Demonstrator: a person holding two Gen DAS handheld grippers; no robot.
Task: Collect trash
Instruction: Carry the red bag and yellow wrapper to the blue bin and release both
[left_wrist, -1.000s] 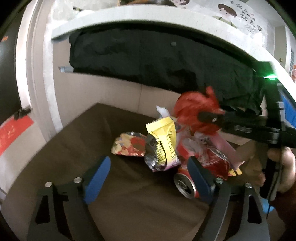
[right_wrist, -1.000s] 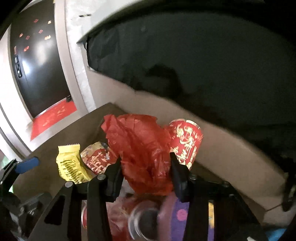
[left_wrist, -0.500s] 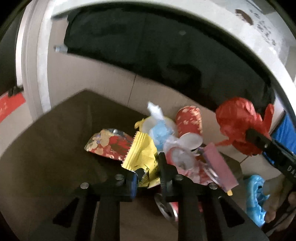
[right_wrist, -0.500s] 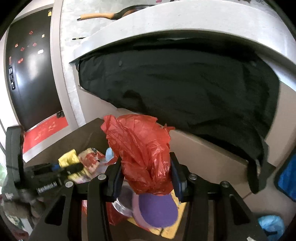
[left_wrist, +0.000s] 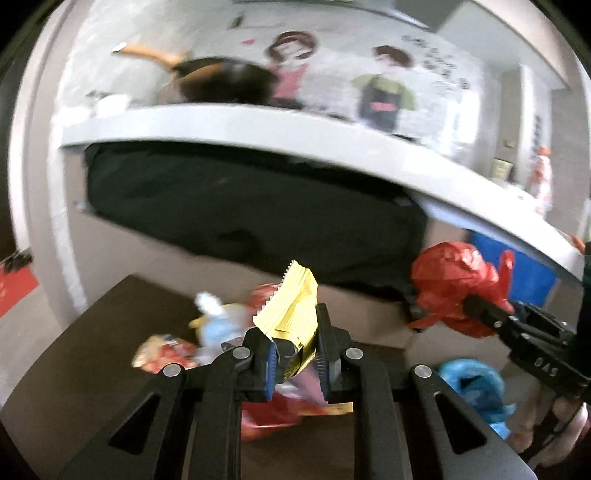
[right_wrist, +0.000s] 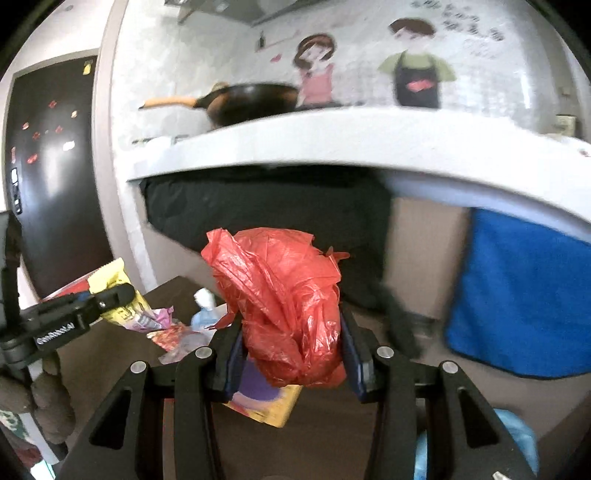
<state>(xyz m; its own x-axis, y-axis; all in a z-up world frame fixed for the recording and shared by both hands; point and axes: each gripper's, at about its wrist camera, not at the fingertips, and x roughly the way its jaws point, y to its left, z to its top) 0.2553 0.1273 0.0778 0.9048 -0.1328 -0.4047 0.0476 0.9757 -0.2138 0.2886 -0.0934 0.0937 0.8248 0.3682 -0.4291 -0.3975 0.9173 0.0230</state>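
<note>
Yellow wrapper (left_wrist: 291, 306) is off the table now: a second ago it sat in the pile with the left gripper (left_wrist: 295, 360) wide open over it, half a second ago the fingers were closing on it, and now they're pinched down to a narrow gap on its lower end and it stands up clear of the heap. So that's one more piece picked. From the right camera the same wrapper (right_wrist: 118, 295) hangs out of the left tool over the table's left edge.

Right gripper (right_wrist: 291, 354) hasn't changed its hold: clamped on the red bag (right_wrist: 284, 302), fingers about a bag-bundle apart, same as both earlier frames. It has been carried up and right, away from the pile (from the left camera the bag (left_wrist: 454, 288) is well off to the right, above the blue bag (left_wrist: 472, 384) on the floor).

Left on the table (left_wrist: 85, 373): red foil packet (left_wrist: 162, 350), a pale blue-and-white piece (left_wrist: 214, 325), a purple-and-yellow pack (right_wrist: 266, 398) under the right fingers. Blurred, can't tell the can.

My read: both hands loaded, next is dropping the wrapper into the red bag, which needs the bag mouth opened. Pile far from done.
</note>
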